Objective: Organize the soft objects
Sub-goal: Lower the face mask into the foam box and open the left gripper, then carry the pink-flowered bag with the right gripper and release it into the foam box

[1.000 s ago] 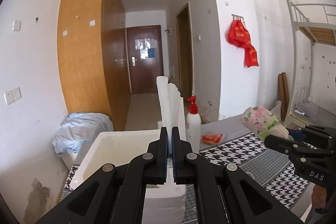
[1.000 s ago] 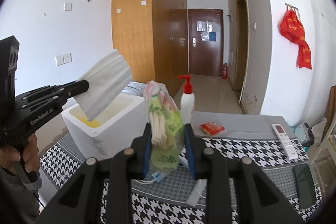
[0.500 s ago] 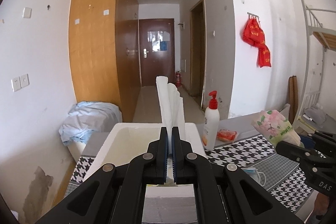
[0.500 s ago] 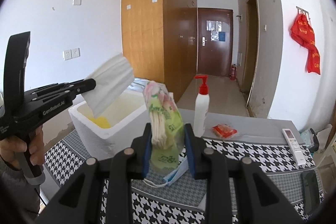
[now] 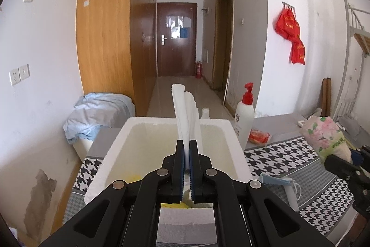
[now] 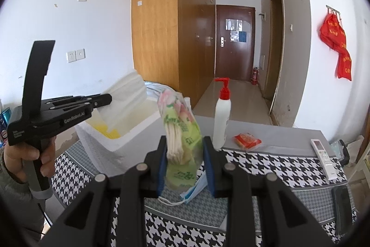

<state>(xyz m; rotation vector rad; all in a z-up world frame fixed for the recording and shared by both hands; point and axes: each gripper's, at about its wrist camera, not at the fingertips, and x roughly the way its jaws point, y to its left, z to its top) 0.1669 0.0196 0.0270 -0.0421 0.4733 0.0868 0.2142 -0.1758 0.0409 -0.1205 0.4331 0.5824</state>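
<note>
Fingers (image 5: 180,154) of the left gripper (image 5: 187,155) are pressed together on a white folded stack of tissues (image 5: 186,112), which is pinched near its lower edge and stands up and forward past the fingertips. Below and ahead of this stack, a white foam box (image 5: 115,163) is seen with its open top facing up, and something yellow is visible on its floor. In the right wrist view, the same left gripper (image 6: 108,99) is held by a hand (image 6: 25,161) at the left edge, with the stack of tissues (image 6: 126,94) hanging over the foam box (image 6: 129,133).

The right gripper (image 6: 185,154) is closed on a floral tissue packet (image 6: 180,129), which is clamped between the blue pads (image 6: 163,161) at about its middle; its flowered top rises above the fingers and its green bottom hangs below them. The packet is held above the checked tablecloth (image 6: 266,163), beside the box and not over it. In the left wrist view the tissue packet (image 5: 323,133) is seen at the far right, with the right gripper (image 5: 346,168) beneath it.

On the cloth under the packet a blue face mask (image 6: 193,191) is laid. A pump bottle (image 6: 222,117) with a red top is stood behind it, with a small red packet (image 6: 247,140) just beside it and a white remote (image 6: 322,154) well to the right.
</note>
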